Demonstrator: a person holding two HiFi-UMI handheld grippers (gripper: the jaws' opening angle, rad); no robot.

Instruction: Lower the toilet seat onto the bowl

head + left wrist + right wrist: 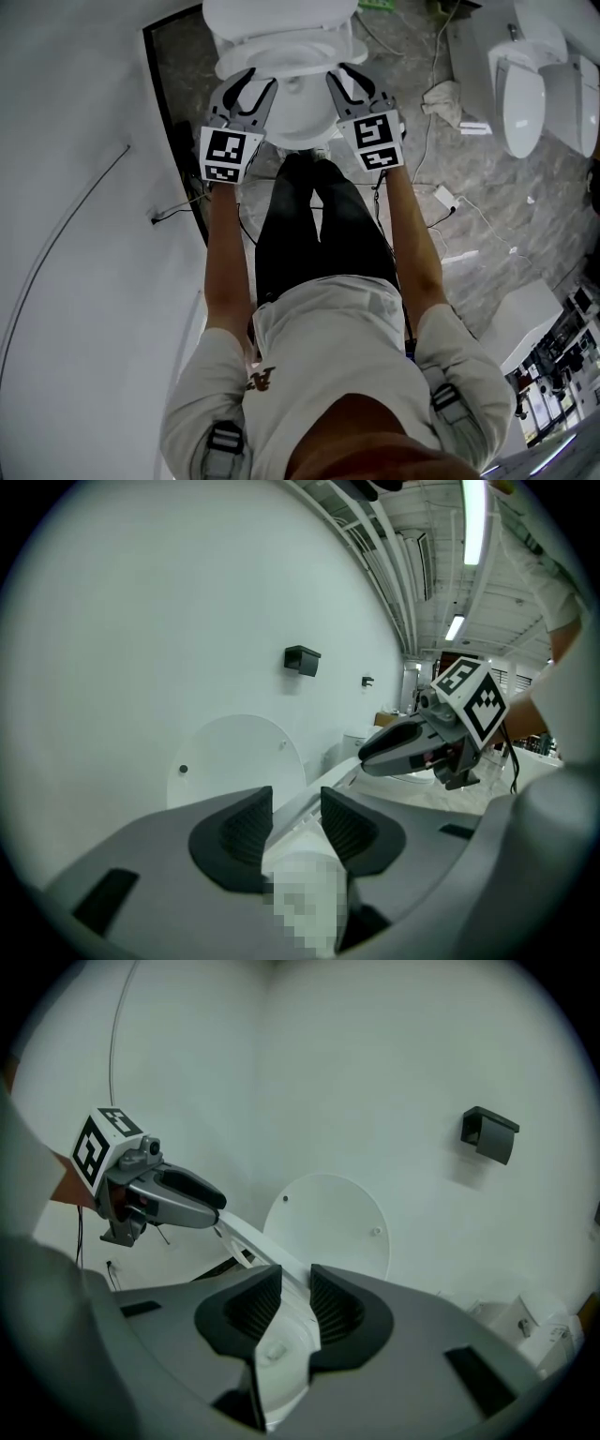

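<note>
A white toilet (281, 42) stands against the wall at the top of the head view. Its round lid (328, 1222) (234, 757) stands upright. The toilet seat (246, 1237) is tilted between lid and bowl, held at both sides. My left gripper (261, 78) (295, 808) is shut on the seat's left edge, which shows white between the dark pads. At the seat's right edge, my right gripper (339, 73) (294, 1283) is shut as well. Each gripper view shows the other gripper (422, 742) (159, 1194) holding the thin seat rim.
A curved white wall (75, 187) fills the left. More white toilets (530, 84) stand at the right on the marbled floor, with cables and a plug (441, 197) beside them. A black box (489, 1134) hangs on the wall. The person's legs (319, 225) stand before the bowl.
</note>
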